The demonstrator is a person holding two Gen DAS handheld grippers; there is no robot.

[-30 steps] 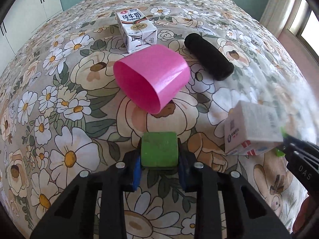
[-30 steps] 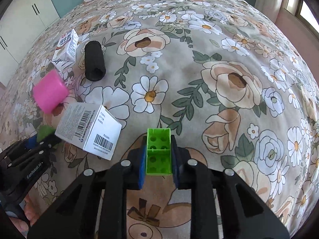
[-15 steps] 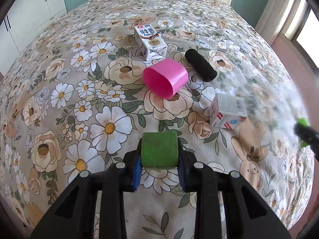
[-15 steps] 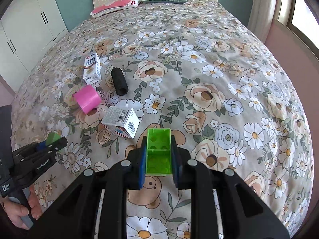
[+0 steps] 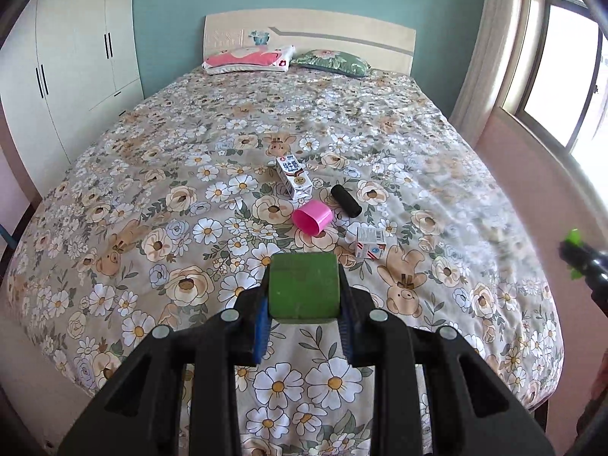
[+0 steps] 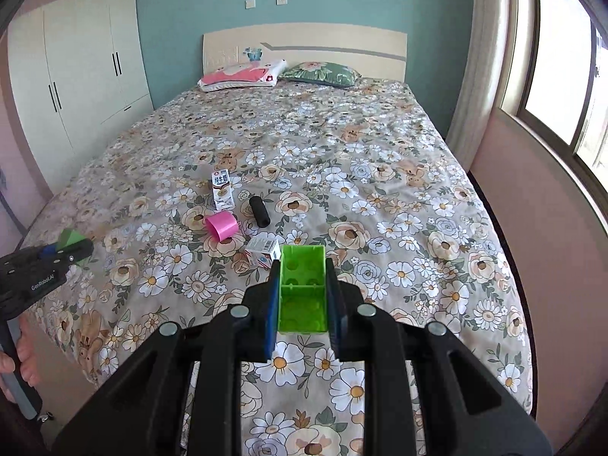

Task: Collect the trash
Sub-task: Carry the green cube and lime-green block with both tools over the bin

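Trash lies on the floral bed: a milk carton (image 5: 293, 175) (image 6: 222, 187), a pink cup on its side (image 5: 312, 219) (image 6: 222, 225), a black cylinder (image 5: 345, 200) (image 6: 259, 211) and a small white box (image 5: 370, 242) (image 6: 262, 251). My left gripper (image 5: 303, 290) is shut on a dark green block (image 5: 303, 288), well back from the trash; it also shows in the right wrist view (image 6: 62, 245). My right gripper (image 6: 302, 290) is shut on a light green brick (image 6: 303, 288); it shows at the right edge of the left wrist view (image 5: 573, 252).
Two pillows (image 5: 249, 59) (image 5: 330, 61) lie by the headboard (image 5: 311, 34). A white wardrobe (image 5: 72, 76) stands left of the bed. A window (image 5: 562, 76) and curtain (image 5: 490, 57) are at the right, with pink floor (image 5: 532, 197) beside the bed.
Both grippers have pulled far back and up from the bed, each still holding its green block. The trash items now look small and distant, and the whole room shows.
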